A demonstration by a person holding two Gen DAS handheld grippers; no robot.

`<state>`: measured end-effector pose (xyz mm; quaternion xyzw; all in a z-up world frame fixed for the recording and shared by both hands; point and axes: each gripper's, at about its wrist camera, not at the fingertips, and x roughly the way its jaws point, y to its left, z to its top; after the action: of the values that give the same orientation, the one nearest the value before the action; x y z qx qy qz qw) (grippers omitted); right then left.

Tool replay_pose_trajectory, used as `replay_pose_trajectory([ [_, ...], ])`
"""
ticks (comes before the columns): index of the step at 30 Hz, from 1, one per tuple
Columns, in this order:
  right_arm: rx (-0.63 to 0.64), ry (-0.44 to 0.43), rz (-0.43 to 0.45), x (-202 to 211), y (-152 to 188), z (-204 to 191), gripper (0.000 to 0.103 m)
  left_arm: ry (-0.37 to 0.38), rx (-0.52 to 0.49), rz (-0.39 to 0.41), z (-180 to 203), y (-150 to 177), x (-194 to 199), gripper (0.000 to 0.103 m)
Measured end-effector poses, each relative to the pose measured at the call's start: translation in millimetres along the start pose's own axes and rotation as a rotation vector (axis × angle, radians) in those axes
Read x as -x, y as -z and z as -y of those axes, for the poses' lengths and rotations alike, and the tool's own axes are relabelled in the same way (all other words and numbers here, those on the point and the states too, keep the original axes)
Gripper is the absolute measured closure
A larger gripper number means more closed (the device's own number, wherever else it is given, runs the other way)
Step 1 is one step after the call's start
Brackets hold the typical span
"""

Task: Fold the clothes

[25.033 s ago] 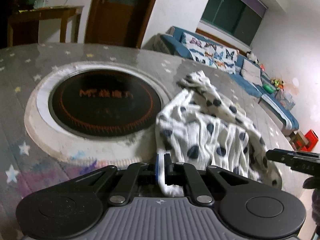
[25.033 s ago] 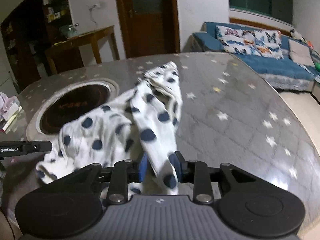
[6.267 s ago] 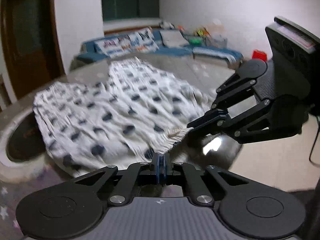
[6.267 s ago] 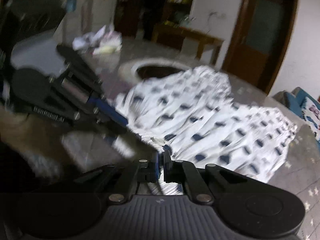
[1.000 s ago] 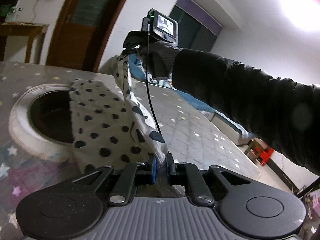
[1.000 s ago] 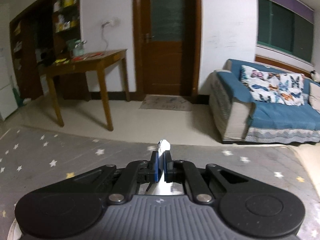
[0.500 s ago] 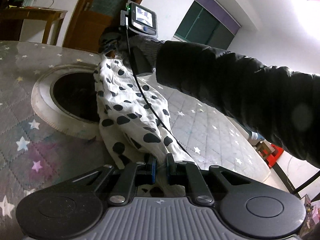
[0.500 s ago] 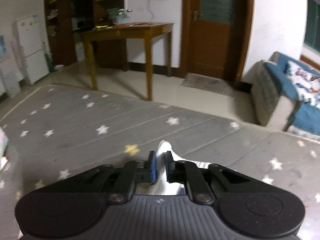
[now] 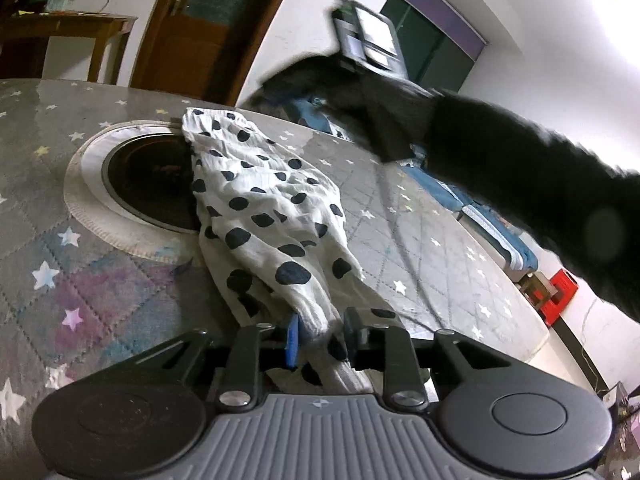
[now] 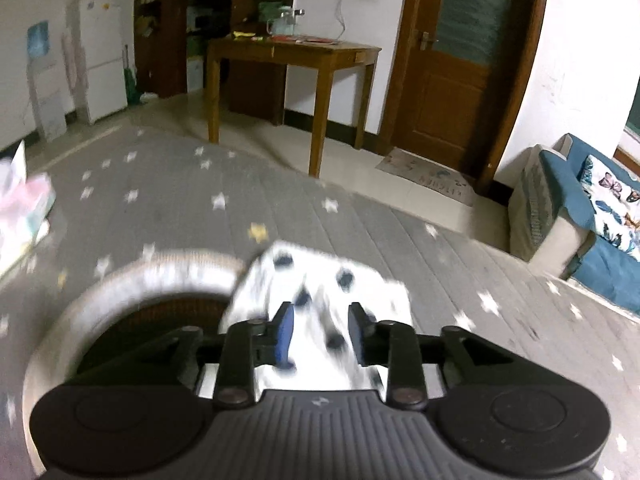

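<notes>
A white cloth with dark polka dots [image 9: 260,208] lies as a long folded strip on the grey star-patterned table cover [image 9: 400,240]. It runs from the round inset down to my left gripper [image 9: 322,334]. That gripper's jaws are opening, and the bunched near end of the cloth sits loosely between them, with a gap on the right side. In the right wrist view the far end of the cloth [image 10: 320,276] lies blurred under and between my right gripper [image 10: 320,332], whose jaws are opening too. A black sleeve [image 9: 520,168] reaches in over the table.
A dark round burner with a white rim [image 9: 148,176] is set into the table, partly under the cloth. A pale packet [image 10: 24,204] lies at the table's left edge. Beyond are a wooden table [image 10: 292,52], a door, a blue sofa [image 10: 600,208] and a red crate [image 9: 560,292].
Both grippers' jaws have parted. The cloth end that hung from the right gripper now lies flat on the table by the burner. The right hand has swung across and slightly down.
</notes>
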<state>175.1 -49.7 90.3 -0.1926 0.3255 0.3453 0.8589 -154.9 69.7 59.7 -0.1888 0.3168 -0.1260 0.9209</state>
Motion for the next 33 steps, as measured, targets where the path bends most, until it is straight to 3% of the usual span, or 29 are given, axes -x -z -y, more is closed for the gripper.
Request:
replay_pose_trajectory([
  [5,0.025,-0.070,-0.013,49,53,0,0.067,-0.035,0.039,0.006,-7,-2,2,0.077],
  [9,0.071,-0.153,-0.010,94,101,-19,0.067,-0.076,0.060,0.033,-11,-5,9,0.062],
  [12,0.093,-0.232,-0.001,120,129,-40,0.065,-0.075,0.066,0.034,-13,-8,9,0.062],
  [15,0.129,-0.298,0.017,143,153,-58,0.061,-0.100,0.049,0.028,-11,-10,3,0.065],
  [17,0.150,-0.335,0.022,157,166,-68,0.061,-0.098,0.057,0.017,-10,-11,0,0.075],
  [20,0.178,-0.374,0.028,171,184,-81,0.061,-0.082,0.079,-0.007,-8,-11,-4,0.080],
  [21,0.179,-0.381,0.031,174,187,-83,0.061,-0.072,0.091,-0.006,-6,-13,-4,0.087],
  [27,0.155,-0.391,0.059,189,195,-79,0.061,0.061,0.185,0.018,0,-24,-2,0.089],
  [33,0.164,-0.403,0.061,191,205,-84,0.061,-0.038,0.198,-0.042,-11,-12,-14,0.089],
])
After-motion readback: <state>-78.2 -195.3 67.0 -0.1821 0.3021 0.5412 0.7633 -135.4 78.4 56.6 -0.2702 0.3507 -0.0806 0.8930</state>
